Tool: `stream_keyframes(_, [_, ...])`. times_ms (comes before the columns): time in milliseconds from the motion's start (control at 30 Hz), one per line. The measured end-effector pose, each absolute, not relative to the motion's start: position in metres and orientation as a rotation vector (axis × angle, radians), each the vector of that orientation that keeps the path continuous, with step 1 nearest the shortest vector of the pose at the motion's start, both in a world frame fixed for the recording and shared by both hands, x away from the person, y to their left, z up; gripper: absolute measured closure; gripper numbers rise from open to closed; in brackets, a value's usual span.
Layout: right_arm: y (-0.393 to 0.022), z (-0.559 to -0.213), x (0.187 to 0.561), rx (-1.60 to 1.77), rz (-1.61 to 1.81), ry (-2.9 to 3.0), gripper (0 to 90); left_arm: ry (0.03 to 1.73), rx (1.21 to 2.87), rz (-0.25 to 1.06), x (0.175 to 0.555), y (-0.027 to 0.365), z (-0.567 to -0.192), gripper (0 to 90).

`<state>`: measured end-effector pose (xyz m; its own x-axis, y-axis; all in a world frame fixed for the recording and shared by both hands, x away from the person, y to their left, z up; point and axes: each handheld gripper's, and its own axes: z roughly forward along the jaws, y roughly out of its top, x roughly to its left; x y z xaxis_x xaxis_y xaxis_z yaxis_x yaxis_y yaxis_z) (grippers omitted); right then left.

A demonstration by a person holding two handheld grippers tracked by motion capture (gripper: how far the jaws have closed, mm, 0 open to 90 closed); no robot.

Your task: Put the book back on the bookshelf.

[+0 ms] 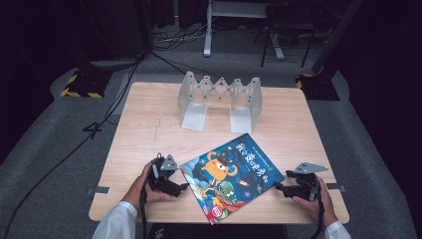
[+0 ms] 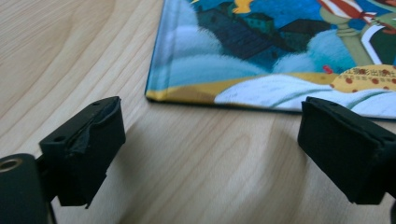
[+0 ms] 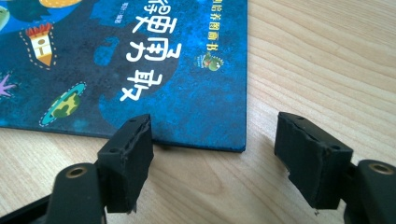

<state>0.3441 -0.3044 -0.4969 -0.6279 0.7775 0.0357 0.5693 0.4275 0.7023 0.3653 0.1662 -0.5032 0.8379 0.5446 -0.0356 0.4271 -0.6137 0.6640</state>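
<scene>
A pale wooden table stands on grey carpet in a dim room, with dark stands and cables behind it. Nearest the person, two hands come in from the near edge, each holding a gripper low over the wood. The left gripper points at the near left corner of a picture book; its jaws are spread wide with only bare wood between them, and in the left gripper view the book's spine corner lies just beyond the pads. The right gripper faces the book's right side, its jaws also apart and holding nothing; the right gripper view shows the cover's corner just ahead of the gap, with the left pad close beside the edge.

The book lies flat and face up near the front edge, turned at an angle, midway between the two grippers. Coming at it from opposite sides looks meant for taking it by both edges at once. Farther back, an expanding grey bookstand waits upright, well apart from the book, probably where it should go.
</scene>
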Motion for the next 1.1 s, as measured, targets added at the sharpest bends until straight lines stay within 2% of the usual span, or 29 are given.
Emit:
stream_keyframes(67, [-0.305,-0.497,0.345,1.166,1.01,2.39,28.2,0.657,2.348,0.211,0.37,0.16,-0.504,4.3])
stream_keyframes(100, [-0.305,-0.497,0.345,1.167,1.009,2.389,28.2,0.653,2.338,0.189,0.371,0.157,-0.505,0.0])
stream_keyframes(133, [-0.305,-0.497,0.344,1.166,1.01,2.387,28.3,0.627,2.327,0.135,0.373,0.155,-0.504,0.0])
stream_keyframes(267, [-0.306,-0.498,0.341,1.181,1.011,2.358,30.1,0.611,2.319,0.091,0.375,0.148,-0.503,0.0])
stream_keyframes(400, [-0.302,-0.499,0.336,1.164,0.981,2.316,39.4,0.531,2.345,0.051,0.366,0.137,-0.502,0.4])
stream_keyframes(567, [-0.297,-0.499,0.341,1.179,0.981,2.305,39.6,0.477,2.358,0.035,0.351,0.126,-0.502,1.0])
stream_keyframes(767, [-0.288,-0.498,0.348,1.194,0.973,2.301,44.5,0.477,2.342,0.028,0.332,0.135,-0.502,6.2])
stream_keyframes(1100, [-0.26,-0.496,0.374,1.181,0.927,2.305,45.0,0.472,2.351,0.063,0.306,0.144,-0.501,14.2])
